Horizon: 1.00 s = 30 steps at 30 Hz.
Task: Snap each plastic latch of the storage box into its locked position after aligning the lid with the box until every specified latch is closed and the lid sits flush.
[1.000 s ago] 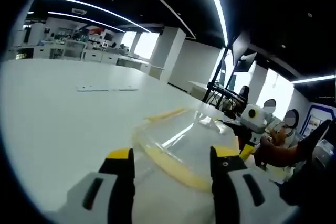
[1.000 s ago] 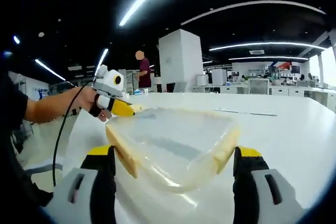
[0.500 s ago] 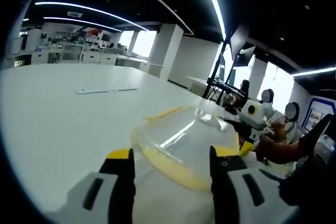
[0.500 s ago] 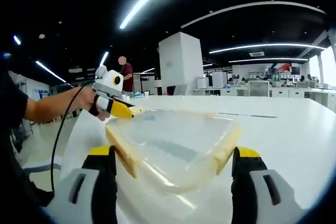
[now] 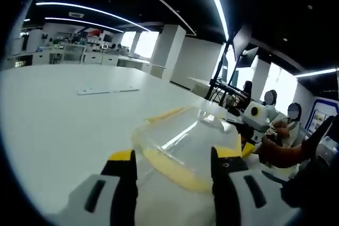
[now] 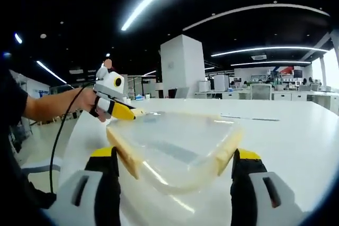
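Observation:
A clear storage box point(image 5: 185, 141) with its lid on rests on the white table point(image 5: 53, 120). A yellow latch strip point(image 5: 169, 170) runs along its near edge. My left gripper point(image 5: 172, 157) is open, its yellow-tipped jaws standing wide on either side of the box's near end. The right gripper point(image 5: 253, 123) shows at the box's far side, held by a hand. In the right gripper view the box point(image 6: 175, 141) has yellow latches at both near corners point(image 6: 124, 154). My right gripper point(image 6: 172, 157) is open around that end. The left gripper point(image 6: 114, 101) touches the far left corner.
A thin flat white sheet point(image 5: 108, 89) lies farther out on the table. People sit past the table's edge point(image 5: 288, 125). A black cable point(image 6: 58, 146) hangs from the left gripper. A white column point(image 6: 183, 64) and desks stand behind.
Both grippers and the box have hardly moved. A person in the background of the right gripper view has walked left, behind the left gripper.

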Tool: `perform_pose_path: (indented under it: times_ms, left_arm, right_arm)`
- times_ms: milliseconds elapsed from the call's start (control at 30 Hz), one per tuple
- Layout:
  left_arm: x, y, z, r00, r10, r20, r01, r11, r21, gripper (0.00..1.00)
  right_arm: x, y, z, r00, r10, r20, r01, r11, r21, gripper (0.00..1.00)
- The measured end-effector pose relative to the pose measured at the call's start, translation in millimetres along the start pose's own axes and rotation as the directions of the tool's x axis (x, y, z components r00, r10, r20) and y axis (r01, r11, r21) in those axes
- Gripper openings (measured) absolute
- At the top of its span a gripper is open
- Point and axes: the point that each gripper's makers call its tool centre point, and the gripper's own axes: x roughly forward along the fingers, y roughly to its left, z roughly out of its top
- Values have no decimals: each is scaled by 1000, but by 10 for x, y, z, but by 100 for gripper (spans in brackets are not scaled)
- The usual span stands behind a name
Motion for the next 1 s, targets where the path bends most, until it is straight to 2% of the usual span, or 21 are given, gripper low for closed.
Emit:
perform_pose_path:
  times_ms: [567,733,767,800,833,1000]
  left_arm:
    - [-9,-42,-43,999,5,-37,-5,1000,-13,52]
    - [-4,-12,-37,999,3,-32,-4,1000,-29,52]
    - [-3,-15,-39,1000,2,-31,-3,1000,-31,51]
    - [-17,11,-4,1000,11,-21,-11,999,-34,51]
    - [-49,12,12,1000,5,-22,-6,999,-38,51]
    - [-99,36,36,1000,-3,-8,3,999,-52,52]
  right_arm:
    - [15,-9,16,1000,-5,21,6,1000,-23,81]
    - [20,-13,14,999,-6,35,7,1000,-29,80]
    - [18,-48,-46,1000,-18,-3,18,993,-115,77]
    - [-36,-174,-283,989,-117,-90,94,969,-229,75]
    - [0,-123,-164,998,-61,-32,56,989,-139,75]
    - [16,-94,-125,998,-51,-47,45,992,-120,78]
